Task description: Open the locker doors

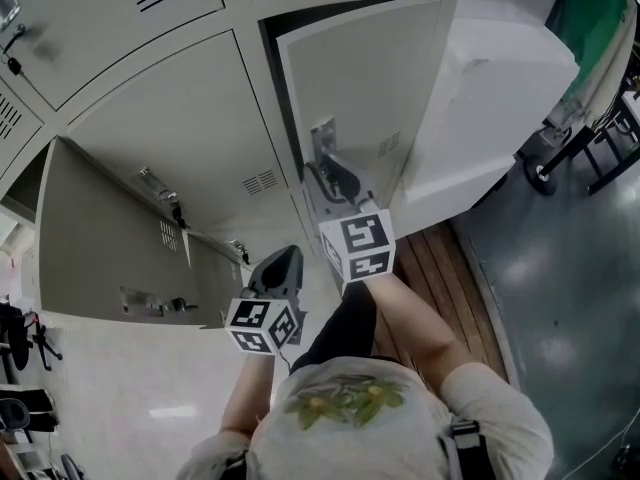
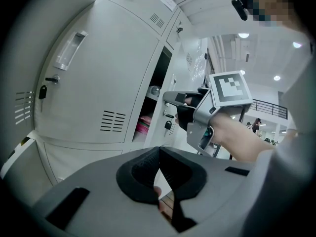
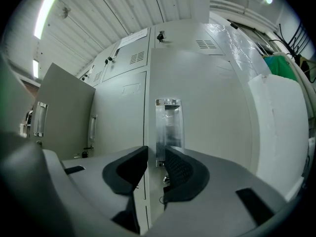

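The right gripper clamps the left edge of the pale grey metal locker door beside its shiny metal handle, while the left gripper is clenched, empty.

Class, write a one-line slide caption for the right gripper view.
Right gripper grips the edge of a locker door beside its clear handle.

Grey lockers stand directly on the floor.

A white block stands beside wooden floorboards (green cloth hangs just past it).
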